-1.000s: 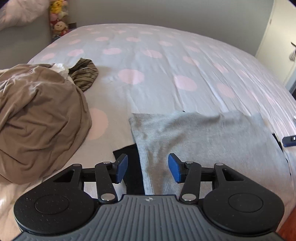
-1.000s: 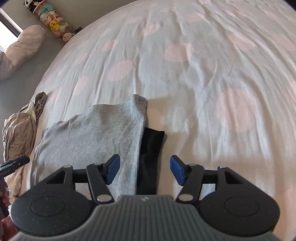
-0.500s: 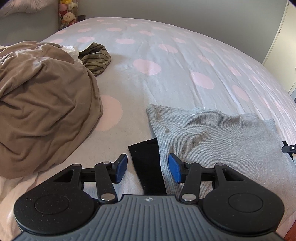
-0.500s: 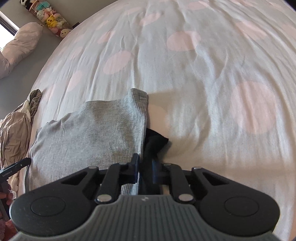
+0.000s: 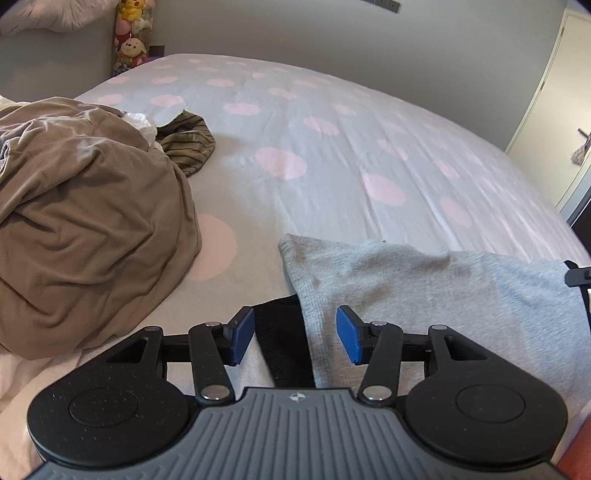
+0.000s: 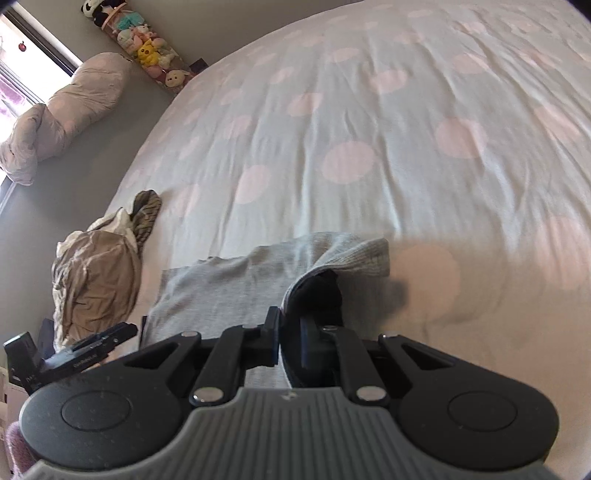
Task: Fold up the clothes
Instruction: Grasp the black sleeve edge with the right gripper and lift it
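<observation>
Right gripper pinching the grey garment's corner on the spotted bed

Nearest, the right gripper is clamped on a lifted corner of the grey garment, black fabric bunched inside the fold; the left gripper hovers with jaws apart over the garment's other near edge, gripping nothing. Left of the garment lies a brown heap of clothes, a striped piece behind it, and beyond stretches the bedsheet toward plush toys by the wall.
</observation>
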Demonstrator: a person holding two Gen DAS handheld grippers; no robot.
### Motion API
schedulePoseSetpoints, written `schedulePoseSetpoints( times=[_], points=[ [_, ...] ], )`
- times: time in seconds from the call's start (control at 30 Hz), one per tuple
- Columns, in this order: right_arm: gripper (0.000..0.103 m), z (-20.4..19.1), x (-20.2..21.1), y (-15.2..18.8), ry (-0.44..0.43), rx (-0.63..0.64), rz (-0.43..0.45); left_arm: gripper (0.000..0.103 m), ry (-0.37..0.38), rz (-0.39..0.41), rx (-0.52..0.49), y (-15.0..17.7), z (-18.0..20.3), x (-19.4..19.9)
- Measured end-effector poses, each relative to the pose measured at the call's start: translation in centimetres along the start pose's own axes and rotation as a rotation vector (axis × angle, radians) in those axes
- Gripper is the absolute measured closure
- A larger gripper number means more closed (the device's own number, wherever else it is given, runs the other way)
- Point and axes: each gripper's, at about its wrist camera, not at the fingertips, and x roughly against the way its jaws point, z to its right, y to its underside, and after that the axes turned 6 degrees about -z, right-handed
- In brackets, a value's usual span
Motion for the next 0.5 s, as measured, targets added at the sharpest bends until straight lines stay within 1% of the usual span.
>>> schedulePoseSetpoints(
  times=[0.1,0.17,0.23,0.37,0.43,0.5],
  points=[
    [0.091,-2.8,-0.6,-0.5,-0.042,0.004,-0.004,0.057,0.055,0.007,0.027,0.1,-0.5,0.6],
    [0.091,-4.6,-1.4,-0.6,-0.073,0.009,-0.011,0.061,0.087,0.006,0.049,0.1,-1.0,0.8],
    [0.091,-6.3,-2.4,-0.7,-0.1,0.015,-0.02,0.068,0.108,0.005,0.061,0.1,-1.3,0.8],
    [0.091,-9.8,-5.3,-0.6,-0.159,0.03,-0.055,0.071,0.107,-0.003,0.049,0.0,-1.5,0.6],
    [0.091,-11.3,-7.0,-0.4,-0.177,0.044,-0.075,0.073,0.114,-0.01,0.035,0.1,-1.6,0.5],
    [0.091,-12.5,-8.9,-0.2,-0.19,0.051,-0.095,0.074,0.12,-0.015,0.031,0.1,-1.7,0.3]
  ],
)
